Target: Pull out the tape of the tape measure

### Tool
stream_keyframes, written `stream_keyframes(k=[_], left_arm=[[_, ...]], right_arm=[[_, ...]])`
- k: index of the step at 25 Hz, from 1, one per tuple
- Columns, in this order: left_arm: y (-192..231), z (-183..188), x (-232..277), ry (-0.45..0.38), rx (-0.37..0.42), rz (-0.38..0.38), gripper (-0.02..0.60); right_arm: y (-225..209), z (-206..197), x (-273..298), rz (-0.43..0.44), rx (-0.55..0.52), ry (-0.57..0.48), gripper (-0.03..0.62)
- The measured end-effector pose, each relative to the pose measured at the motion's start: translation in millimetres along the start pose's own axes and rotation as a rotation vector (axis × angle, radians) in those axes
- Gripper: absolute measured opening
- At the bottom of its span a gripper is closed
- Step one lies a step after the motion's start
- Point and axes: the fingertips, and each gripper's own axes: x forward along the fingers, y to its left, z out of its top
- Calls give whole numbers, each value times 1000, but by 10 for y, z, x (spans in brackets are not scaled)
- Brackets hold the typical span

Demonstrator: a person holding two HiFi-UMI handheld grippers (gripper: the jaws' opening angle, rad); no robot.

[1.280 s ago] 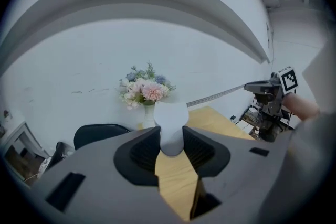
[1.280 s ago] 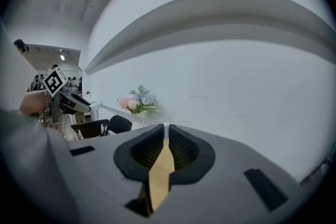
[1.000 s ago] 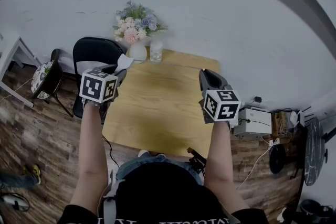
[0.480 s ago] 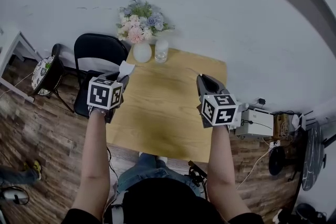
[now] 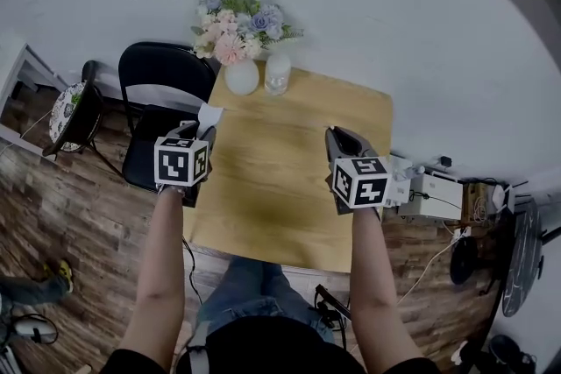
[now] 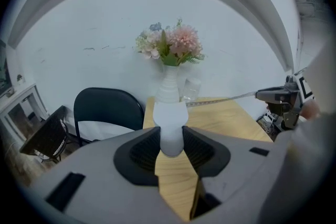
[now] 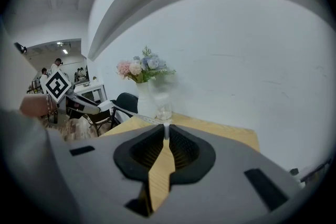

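Note:
My left gripper (image 5: 203, 129) hangs over the left edge of the wooden table (image 5: 263, 206), shut on the white case of the tape measure (image 6: 170, 131). From the case a thin tape (image 6: 220, 99) stretches across to my right gripper (image 6: 281, 99). In the right gripper view the jaws of the right gripper (image 7: 166, 136) pinch the tape's tip (image 7: 166, 129), and the tape (image 7: 134, 115) runs left towards the left gripper (image 7: 79, 105). In the head view the right gripper (image 5: 337, 136) is over the table's right side. The tape itself does not show in that view.
A white vase of flowers (image 5: 241, 74) and a clear glass (image 5: 277, 74) stand at the table's far edge. A black chair (image 5: 162, 83) is left of the table. A white box with cables (image 5: 434, 197) lies on the floor at the right.
The head view has shifted, so the table and both grippers sit lower and nearer the middle of the frame. Both grips look unchanged.

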Motion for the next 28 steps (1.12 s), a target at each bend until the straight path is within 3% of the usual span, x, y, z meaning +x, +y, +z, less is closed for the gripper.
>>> stream_keyframes(k=[5,19,28], left_arm=[[63,-196,262,28,-19,13,141],[189,-779,926,95,17,91,141],[172,-914,1019,112,8,117,141]], right_arm=[[-21,-275,222,-1,21,58,44],[-114,-1113,832,0,50,187,44],[-169,-1309,954,4,54,243,44]])
